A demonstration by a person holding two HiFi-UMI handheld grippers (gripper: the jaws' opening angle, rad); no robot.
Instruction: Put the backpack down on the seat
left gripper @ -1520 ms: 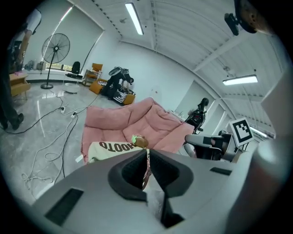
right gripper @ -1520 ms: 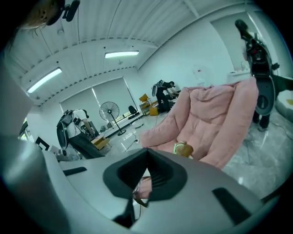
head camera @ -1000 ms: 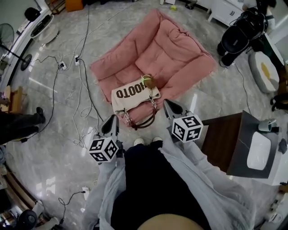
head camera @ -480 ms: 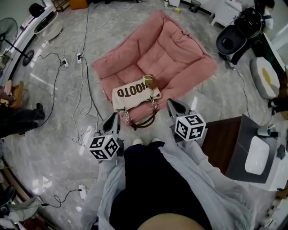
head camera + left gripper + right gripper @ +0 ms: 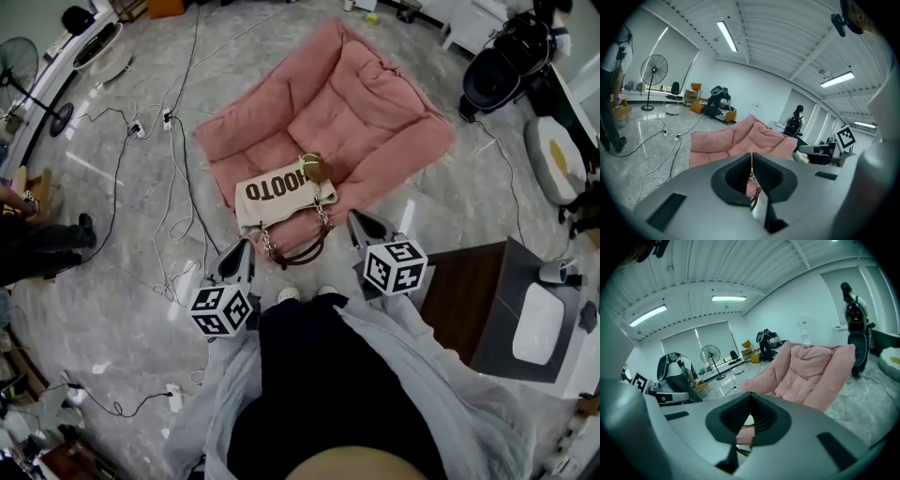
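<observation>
The cream bag with dark letters (image 5: 281,192) lies on the front edge of the pink floor seat (image 5: 356,103), a round charm (image 5: 312,169) at its top. Its brown strap (image 5: 302,255) and chains hang over onto the floor towards my feet. My left gripper (image 5: 244,251) is shut, just left of the strap and apart from it. My right gripper (image 5: 357,223) is shut too, to the right of the bag. In the left gripper view the jaws (image 5: 751,157) are together, with the seat (image 5: 736,138) beyond. The right gripper view shows shut jaws (image 5: 751,399) and the seat (image 5: 811,371).
Loose cables (image 5: 178,169) trail over the marble floor left of the seat. A dark wooden table (image 5: 459,291) with a white device (image 5: 539,328) stands at my right. A black stroller (image 5: 502,66) is at the far right, and a person's legs (image 5: 37,248) at the left edge.
The bag has stayed where it lies on the seat. Both grippers remain shut and have barely shifted.
</observation>
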